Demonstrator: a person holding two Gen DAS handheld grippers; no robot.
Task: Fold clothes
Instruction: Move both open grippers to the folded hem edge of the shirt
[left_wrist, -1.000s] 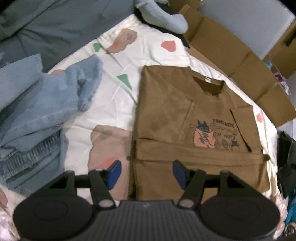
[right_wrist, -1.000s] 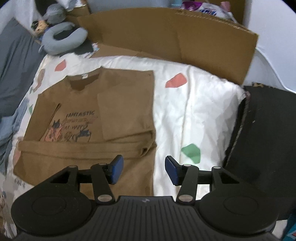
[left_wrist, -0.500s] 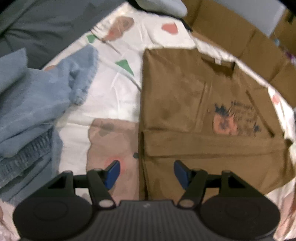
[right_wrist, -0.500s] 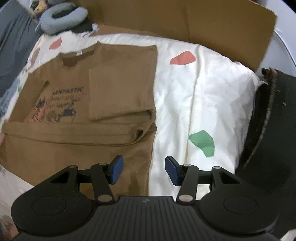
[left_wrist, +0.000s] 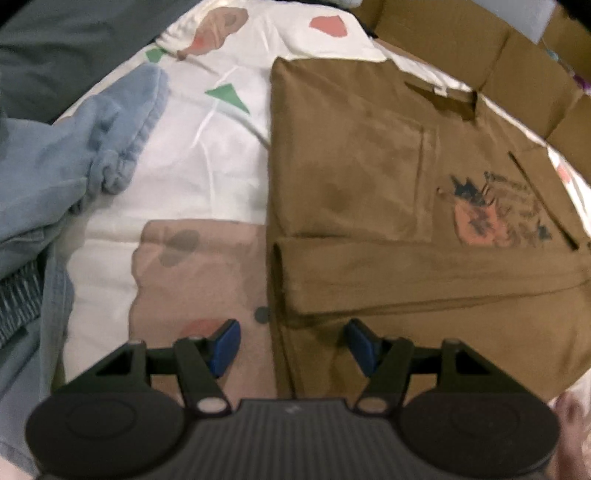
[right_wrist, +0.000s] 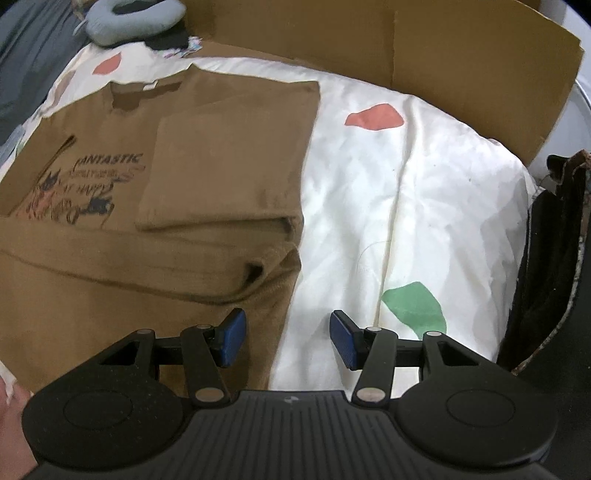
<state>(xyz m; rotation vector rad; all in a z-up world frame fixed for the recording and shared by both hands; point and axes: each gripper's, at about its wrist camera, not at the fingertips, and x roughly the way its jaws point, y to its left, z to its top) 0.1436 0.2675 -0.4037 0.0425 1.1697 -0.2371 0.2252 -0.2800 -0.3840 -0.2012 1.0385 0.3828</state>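
You hold your left gripper (left_wrist: 291, 343) and right gripper (right_wrist: 286, 338) open and empty over the brown shirt's (left_wrist: 369, 177) two bottom corners, ready to grab them.

"ANTASTIC" printed in dark letters on brown T-shirt (right_wrist: 221, 155), smaller lines beneath too blurred to read

In my left view, a white bedsheet (left_wrist: 192, 173) with coloured patches fills the centre. Crumpled blue denim (left_wrist: 74, 158) occupies the left edge, lying on the sheet. Brown cardboard (left_wrist: 480, 40) spans the upper right. In my right view, a grey neck pillow (right_wrist: 133, 18) sits at upper left; a dark fabric item (right_wrist: 546, 266) borders the right edge.
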